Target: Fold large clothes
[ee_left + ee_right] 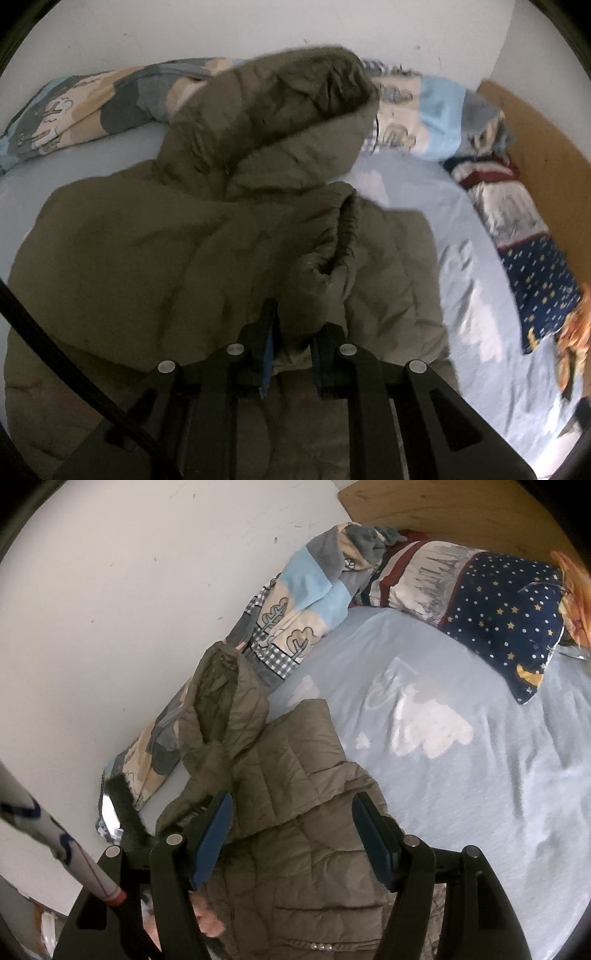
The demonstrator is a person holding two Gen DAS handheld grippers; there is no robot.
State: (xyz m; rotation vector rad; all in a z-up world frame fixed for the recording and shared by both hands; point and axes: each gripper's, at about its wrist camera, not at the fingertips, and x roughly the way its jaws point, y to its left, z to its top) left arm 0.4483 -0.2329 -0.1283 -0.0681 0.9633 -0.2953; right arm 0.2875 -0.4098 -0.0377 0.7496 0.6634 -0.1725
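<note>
An olive-green puffer jacket [129,258] lies spread on the light blue bed sheet [461,280], its hood [288,110] towards the wall. My left gripper [295,336] is shut on a bunched sleeve of the jacket; the ribbed cuff [345,225] stands up beyond the fingers. In the right wrist view the same jacket [295,867] lies under my right gripper [293,830], which hangs open above the quilted fabric, its blue pads [216,834] wide apart and pressing on nothing. A hand [208,919] shows below the left finger.
A patchwork quilt [295,605] is bunched along the white wall [147,572]. A navy starry pillow [506,613] and a striped one [417,572] lie by the wooden headboard [461,513]. A white patterned sleeve [59,834] crosses the lower left.
</note>
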